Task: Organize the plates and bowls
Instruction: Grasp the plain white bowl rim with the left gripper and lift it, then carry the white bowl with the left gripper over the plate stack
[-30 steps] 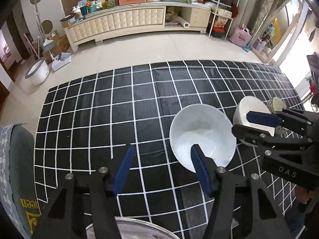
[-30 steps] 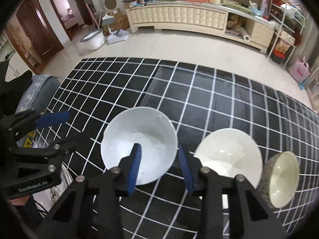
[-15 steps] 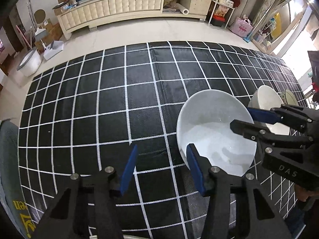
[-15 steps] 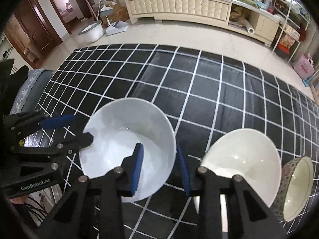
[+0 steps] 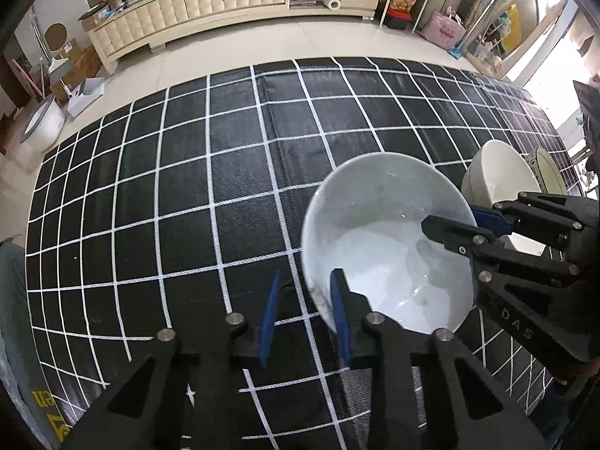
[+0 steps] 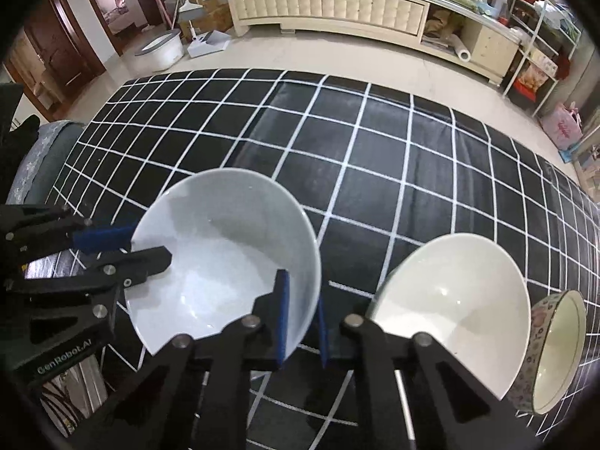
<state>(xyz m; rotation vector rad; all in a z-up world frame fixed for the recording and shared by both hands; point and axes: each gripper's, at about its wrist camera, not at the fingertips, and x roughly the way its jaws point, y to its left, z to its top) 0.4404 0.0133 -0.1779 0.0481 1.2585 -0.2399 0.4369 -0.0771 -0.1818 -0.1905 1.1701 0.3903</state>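
A large white bowl (image 5: pixel 382 240) (image 6: pixel 225 247) sits on the black grid mat. My left gripper (image 5: pixel 303 318) is shut on its left rim, one blue pad inside and one outside; it shows at the left of the right wrist view (image 6: pixel 112 240). My right gripper (image 6: pixel 302 318) is shut on the bowl's right rim; it shows at the right of the left wrist view (image 5: pixel 483 221). A second white bowl (image 6: pixel 450 307) (image 5: pixel 498 176) stands just right of it. A small patterned bowl (image 6: pixel 555 348) (image 5: pixel 547 172) leans at the far right.
The black grid mat (image 5: pixel 187 187) (image 6: pixel 375 150) covers the table. A patterned plate (image 6: pixel 67 393) lies at the near left under my left gripper. A grey cushioned seat (image 6: pixel 41 157) is at the mat's left edge. A long cream cabinet (image 6: pixel 337 3) stands across the tiled floor.
Both grippers have moved in onto the large white bowl and closed on opposite rims. The bowl now looks larger and nearer in both views.
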